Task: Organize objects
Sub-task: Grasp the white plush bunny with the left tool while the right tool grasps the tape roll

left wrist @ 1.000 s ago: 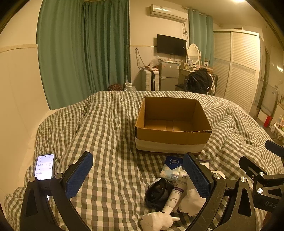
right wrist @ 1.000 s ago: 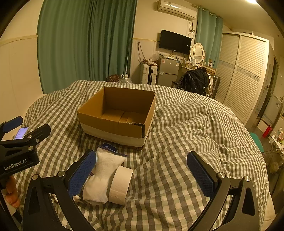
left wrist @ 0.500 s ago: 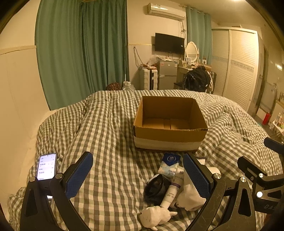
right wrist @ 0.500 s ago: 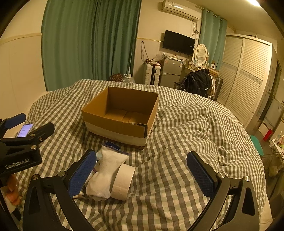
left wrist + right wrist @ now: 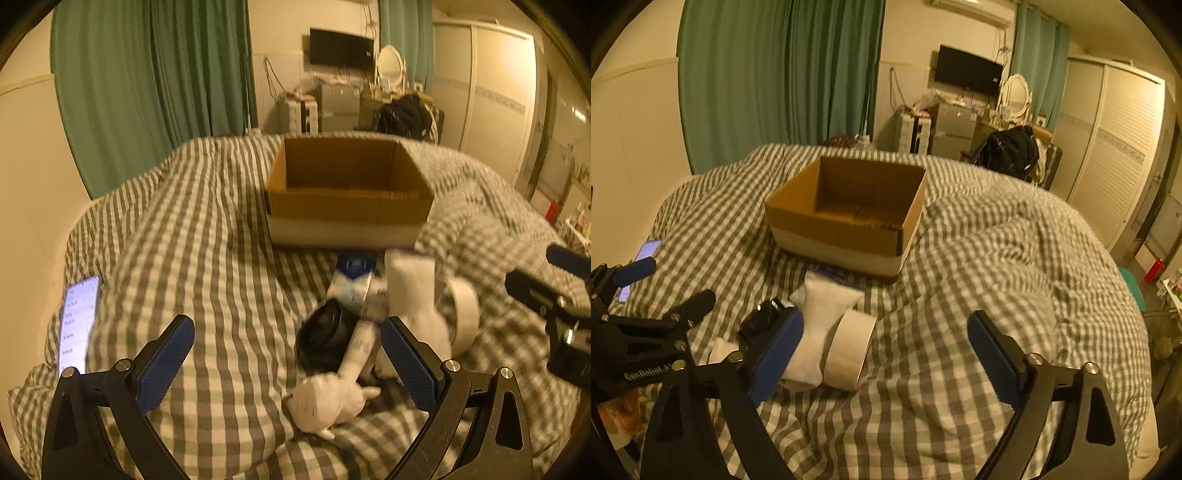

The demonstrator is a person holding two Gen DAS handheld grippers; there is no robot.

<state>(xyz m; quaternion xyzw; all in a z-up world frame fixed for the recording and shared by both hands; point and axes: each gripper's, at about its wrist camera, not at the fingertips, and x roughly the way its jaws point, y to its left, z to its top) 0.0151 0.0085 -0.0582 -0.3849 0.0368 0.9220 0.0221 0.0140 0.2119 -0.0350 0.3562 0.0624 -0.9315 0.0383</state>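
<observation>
- the left gripper has a matte black frame with triangular cut-outs in each arm and silver round-headed screws at the joints.
- its fingers carry flat blue pads with a fine ribbed texture.
- the right gripper is built alike: black arms, silver screws, blue textured pads.
- seen from the right wrist, the left gripper's black body bears white lettering reading "genrobot.ai".

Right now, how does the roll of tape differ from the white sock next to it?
The roll of tape is a stiff ring standing on its edge; the sock is soft cloth lying flat. The tape looks cream, the sock whiter. Both rest on the checked blanket, touching, near the cardboard box.
</observation>
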